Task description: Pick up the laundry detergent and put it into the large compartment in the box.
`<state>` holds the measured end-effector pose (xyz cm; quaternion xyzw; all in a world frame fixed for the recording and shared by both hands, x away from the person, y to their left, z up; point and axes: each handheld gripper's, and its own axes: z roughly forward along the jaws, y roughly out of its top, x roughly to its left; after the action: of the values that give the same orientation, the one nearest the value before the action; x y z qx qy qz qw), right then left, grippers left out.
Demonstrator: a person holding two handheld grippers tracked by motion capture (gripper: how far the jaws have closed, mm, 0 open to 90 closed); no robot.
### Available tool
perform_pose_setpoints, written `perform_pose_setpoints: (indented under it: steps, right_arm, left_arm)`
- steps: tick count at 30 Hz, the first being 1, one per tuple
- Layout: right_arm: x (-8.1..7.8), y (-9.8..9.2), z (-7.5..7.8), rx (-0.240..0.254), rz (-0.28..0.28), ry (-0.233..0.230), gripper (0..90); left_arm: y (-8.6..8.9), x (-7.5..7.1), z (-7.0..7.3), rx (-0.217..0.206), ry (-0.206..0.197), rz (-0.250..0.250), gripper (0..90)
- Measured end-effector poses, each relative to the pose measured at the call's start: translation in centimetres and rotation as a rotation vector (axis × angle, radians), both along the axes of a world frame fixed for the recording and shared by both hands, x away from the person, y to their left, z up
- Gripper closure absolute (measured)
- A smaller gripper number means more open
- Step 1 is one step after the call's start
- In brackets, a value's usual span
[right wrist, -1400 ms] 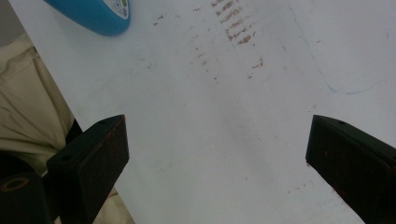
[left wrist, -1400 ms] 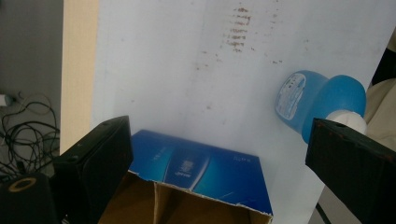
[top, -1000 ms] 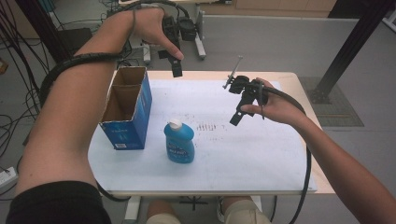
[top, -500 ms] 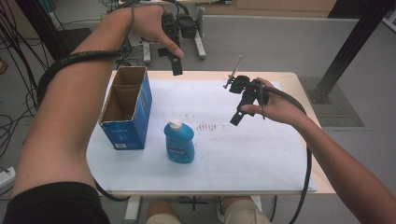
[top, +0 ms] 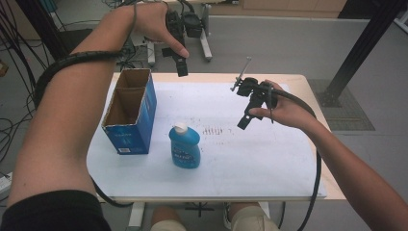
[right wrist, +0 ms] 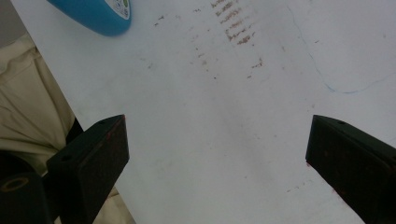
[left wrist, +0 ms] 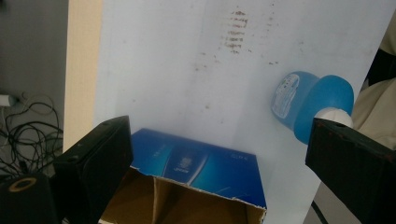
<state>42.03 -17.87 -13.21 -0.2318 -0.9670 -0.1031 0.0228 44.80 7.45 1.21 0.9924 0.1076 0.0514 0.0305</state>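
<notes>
A blue bottle (top: pixel 184 146) with a white cap stands upright near the middle of the white table top (top: pixel 269 163); it also shows in the left gripper view (left wrist: pixel 312 103) and at the top left of the right gripper view (right wrist: pixel 95 15). An open blue cardboard box (top: pixel 130 111) stands to its left, its open top below my left gripper's jaws (left wrist: pixel 196 184). My left gripper (top: pixel 181 65) is held high above the table's far edge, open and empty (left wrist: pixel 217 172). My right gripper (top: pixel 244 120) hovers over the table right of the bottle, open and empty (right wrist: pixel 217 163).
Brown smudges (top: pixel 215 130) mark the white sheet between bottle and right gripper. Cables (top: pixel 14 57) lie on the floor at the left. A black metal post (top: pixel 358 53) rises at the right, and a metal stand base (top: pixel 204 36) sits beyond the far edge.
</notes>
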Motion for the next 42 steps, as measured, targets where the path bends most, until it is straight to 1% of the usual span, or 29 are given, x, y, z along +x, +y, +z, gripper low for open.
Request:
perform_pose_setpoints:
  steps: [10, 12, 19, 24, 29, 33, 38, 39, 42]
  right_arm:
    - [-0.2, -0.1, 0.1, 0.001, -0.006, 0.000, 5.9]
    - [-0.2, 0.0, 0.1, -0.001, -0.008, 0.001, 5.9]
    - [-0.3, 0.0, 0.1, -0.003, -0.010, 0.001, 5.9]
    - [-0.4, 0.0, 0.1, -0.007, -0.012, 0.000, 5.9]
    - [-0.5, -0.2, 0.2, -0.004, -0.013, -0.003, 5.9]
    - [-0.6, -0.1, 0.3, -0.003, -0.017, -0.004, 5.9]
    - [-0.8, -0.2, 0.5, -0.002, -0.013, -0.007, 5.9]
    - [-0.8, -0.2, 0.5, -0.002, -0.013, -0.007, 5.9]
    - [-1.0, -0.1, 0.6, -0.002, -0.019, -0.007, 5.9]
  left_arm:
    - [-0.2, -0.8, 0.1, 0.007, 0.000, -0.015, 8.0]
    - [-0.3, -1.3, 0.1, 0.005, 0.002, -0.033, 8.0]
    - [-0.6, -2.3, 0.2, 0.017, 0.002, -0.056, 8.0]
    - [-0.7, -3.4, 0.4, 0.017, 0.000, -0.077, 7.9]
    - [-0.9, -4.2, 0.2, 0.027, 0.007, -0.099, 7.7]
    - [-1.0, -5.0, 0.2, 0.024, 0.008, -0.116, 7.7]
    - [-1.3, -6.1, 0.1, 0.038, 0.009, -0.140, 7.6]
    - [-1.3, -6.1, 0.1, 0.038, 0.009, -0.140, 7.6]
    - [-1.2, -6.7, 0.3, 0.039, 0.005, -0.147, 7.6]
